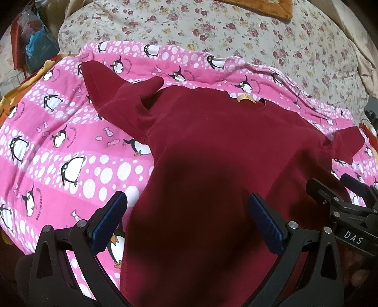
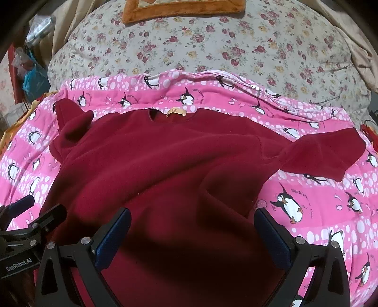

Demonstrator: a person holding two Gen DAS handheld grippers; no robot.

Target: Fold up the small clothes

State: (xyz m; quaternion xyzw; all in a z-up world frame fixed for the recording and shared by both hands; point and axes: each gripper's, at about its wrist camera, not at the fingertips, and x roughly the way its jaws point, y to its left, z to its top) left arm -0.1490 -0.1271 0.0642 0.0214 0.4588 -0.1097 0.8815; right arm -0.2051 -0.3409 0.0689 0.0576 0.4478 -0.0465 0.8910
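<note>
Right wrist view: we hold both grippers, right gripper (image 2: 192,238) and left gripper (image 1: 187,222), spread over the unfolded maroon fleece top (image 2: 165,160); we should smooth its crumpled left sleeve (image 1: 111,94), upper left, before folding.

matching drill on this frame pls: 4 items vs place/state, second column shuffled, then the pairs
Items:
1. dark red shirt
2. neck label
3. penguin blanket
4. orange-edged cushion

Place/state:
A. at the far end, on the floral cover
B. pink, under the shirt
C. spread flat, sleeves out to both sides
D. yellowish, at the collar on the far side

Pairs: 1-C, 2-D, 3-B, 4-A

Both the left gripper and the right gripper are open over the near hem.
</note>
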